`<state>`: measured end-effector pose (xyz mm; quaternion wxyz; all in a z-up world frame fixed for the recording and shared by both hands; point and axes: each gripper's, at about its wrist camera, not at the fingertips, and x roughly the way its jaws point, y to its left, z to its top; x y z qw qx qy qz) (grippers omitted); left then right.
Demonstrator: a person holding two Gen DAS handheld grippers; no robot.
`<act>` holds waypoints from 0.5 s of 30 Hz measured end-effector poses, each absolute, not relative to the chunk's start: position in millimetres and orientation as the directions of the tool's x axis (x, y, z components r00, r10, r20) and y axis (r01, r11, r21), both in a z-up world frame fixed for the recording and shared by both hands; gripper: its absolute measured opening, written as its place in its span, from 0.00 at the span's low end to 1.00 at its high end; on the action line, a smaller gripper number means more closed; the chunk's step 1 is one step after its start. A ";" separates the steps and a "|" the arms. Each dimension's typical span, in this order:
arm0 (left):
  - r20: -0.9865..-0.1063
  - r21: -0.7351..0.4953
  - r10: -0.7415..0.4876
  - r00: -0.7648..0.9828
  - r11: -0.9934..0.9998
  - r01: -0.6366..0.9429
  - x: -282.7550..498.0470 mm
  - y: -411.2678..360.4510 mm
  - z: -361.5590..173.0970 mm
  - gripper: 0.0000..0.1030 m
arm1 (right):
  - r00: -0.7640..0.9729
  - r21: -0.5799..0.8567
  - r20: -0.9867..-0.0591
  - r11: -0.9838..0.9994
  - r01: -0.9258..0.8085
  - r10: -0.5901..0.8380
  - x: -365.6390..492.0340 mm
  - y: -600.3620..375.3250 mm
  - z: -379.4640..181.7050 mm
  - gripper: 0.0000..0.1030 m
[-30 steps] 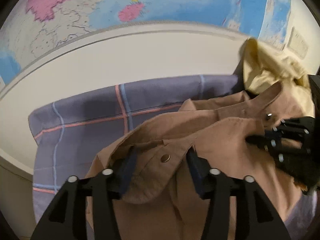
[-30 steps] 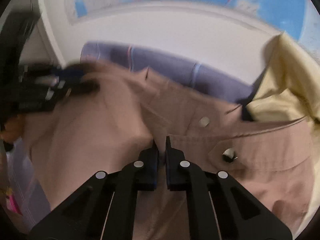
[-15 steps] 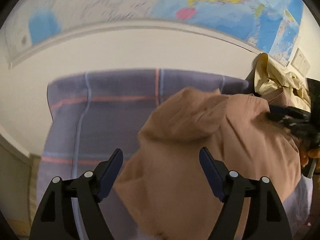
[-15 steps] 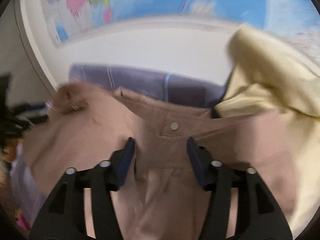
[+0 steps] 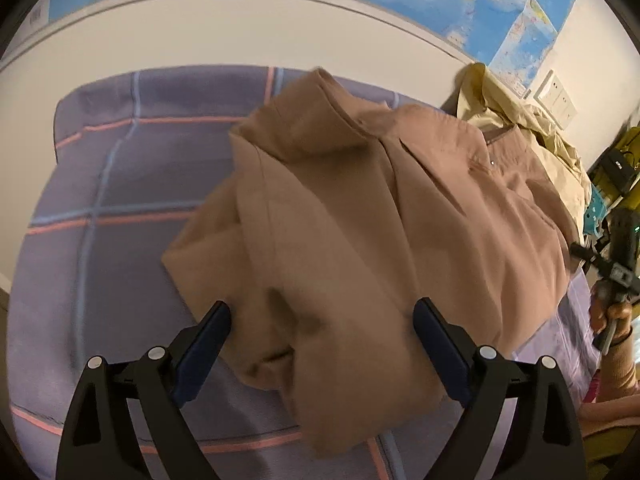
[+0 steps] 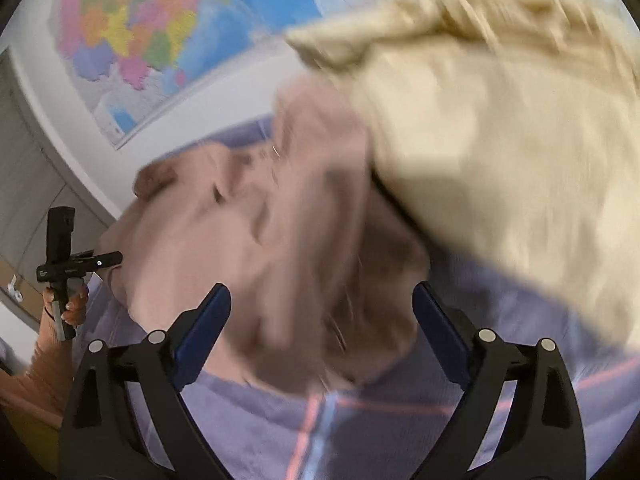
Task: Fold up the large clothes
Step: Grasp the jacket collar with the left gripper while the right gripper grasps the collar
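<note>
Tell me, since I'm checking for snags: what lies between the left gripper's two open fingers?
In the left wrist view, the folded brown garment lies on the plaid sheet between the left gripper's open fingers.

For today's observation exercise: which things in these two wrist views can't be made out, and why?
- Tan garment, right wrist view: folds and buttons lost to motion blur.
- Cream garment, left wrist view: mostly hidden behind the tan one.
- Plaid blanket, both views: middle covered by clothes.
- Wall map: labels too small.

Released brown jacket (image 5: 360, 220); it dropped in heap onto plaid sheet (image 5: 120, 184). Spread both my grippers, left (image 5: 322, 330) and right (image 6: 322, 312), wide and drew back.
</note>
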<state>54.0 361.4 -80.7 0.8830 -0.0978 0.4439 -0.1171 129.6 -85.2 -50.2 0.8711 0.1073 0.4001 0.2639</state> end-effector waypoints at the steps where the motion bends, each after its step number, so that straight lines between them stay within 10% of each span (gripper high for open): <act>1: -0.763 -0.275 -0.290 0.579 0.954 0.115 54.3 360.4 -82.3 0.84 | 0.508 0.428 -0.641 0.818 -0.385 0.575 130.6 -82.7 -60.2 0.88; 4: -0.759 -0.268 -0.261 0.596 0.960 0.080 53.1 353.8 -87.6 0.59 | 0.448 0.484 -0.622 0.766 -0.424 0.641 137.2 -67.0 -76.7 0.64; 6: -0.753 -0.294 -0.263 0.603 0.955 0.049 52.5 354.9 -84.9 0.41 | 0.418 0.524 -0.603 0.732 -0.435 0.680 140.2 -63.2 -77.2 0.21; 10: -0.706 -0.435 -0.350 0.616 0.900 0.012 35.1 378.0 -62.6 0.13 | 0.385 0.636 -0.493 0.625 -0.453 0.780 126.9 -85.4 -51.9 0.15; 15: -0.678 -0.478 -0.407 0.612 0.877 0.053 -7.9 379.4 -42.0 0.12 | 0.415 0.660 -0.381 0.557 -0.503 0.826 78.2 -117.7 -14.1 0.09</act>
